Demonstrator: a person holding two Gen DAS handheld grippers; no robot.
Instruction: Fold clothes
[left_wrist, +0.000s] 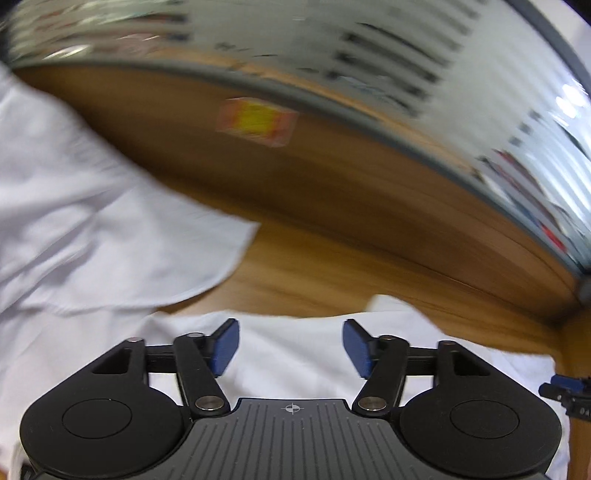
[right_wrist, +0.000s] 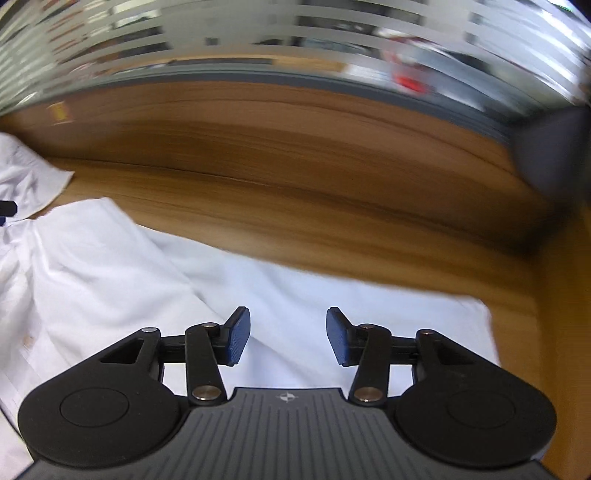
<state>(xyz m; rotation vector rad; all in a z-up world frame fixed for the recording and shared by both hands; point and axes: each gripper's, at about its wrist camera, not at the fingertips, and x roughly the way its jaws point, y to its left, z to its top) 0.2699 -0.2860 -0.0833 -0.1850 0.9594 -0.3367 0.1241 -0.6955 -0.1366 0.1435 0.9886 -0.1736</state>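
We see the wooden table (left_wrist: 332, 266) running under both views, with a wooden back panel (right_wrist: 295, 122) rising behind it and striped glass (left_wrist: 461, 48) above, all blurred. Across the table lies the white shirt (right_wrist: 110, 266), rumpled on the left of the right wrist view, smoother toward its right edge; in the left wrist view a sleeve (left_wrist: 110, 206) reaches out over the wood. Our left gripper (left_wrist: 291, 347) hangs over the cloth, blue pads spread apart, nothing between them. Our right gripper (right_wrist: 288, 334) does likewise, equally wide and empty. A small yellow and red sticker (left_wrist: 258, 122) sits on the back panel
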